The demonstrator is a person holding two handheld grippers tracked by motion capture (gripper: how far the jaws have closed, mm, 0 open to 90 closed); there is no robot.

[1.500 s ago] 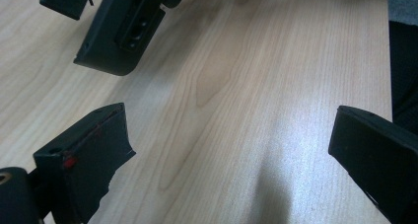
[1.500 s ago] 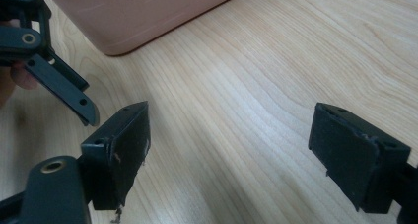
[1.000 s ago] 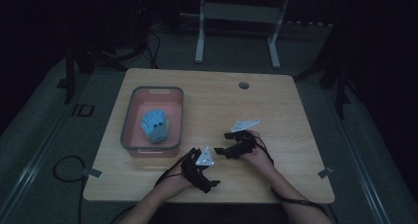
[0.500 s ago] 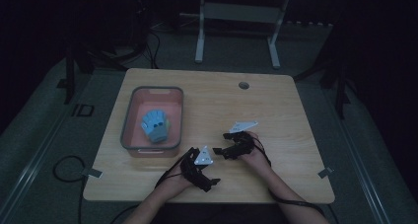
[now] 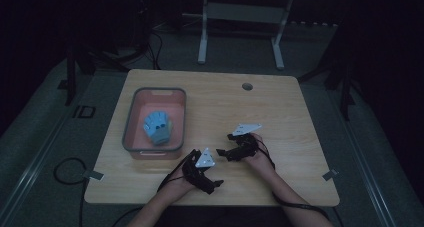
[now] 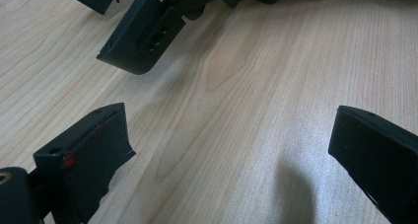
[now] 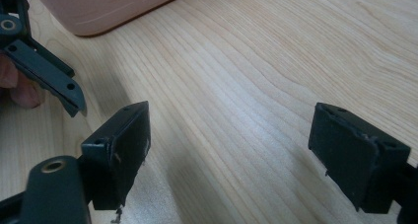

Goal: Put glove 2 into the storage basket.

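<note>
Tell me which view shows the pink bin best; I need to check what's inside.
The high view: the whole pink bin shows from above, with a blue object inside. The right gripper view catches just a corner of its outer wall, nothing inside.

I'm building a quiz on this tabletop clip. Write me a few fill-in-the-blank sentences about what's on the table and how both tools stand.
1. The blue object lies inside the pink ____.
2. The jaws of the left tool stand ____, with bare wood between them.
3. The jaws of the right tool hold ____.
4. Seen from the high view, the bin sits on the ____ side of the table.

Missing words: bin; open; nothing; left
</note>
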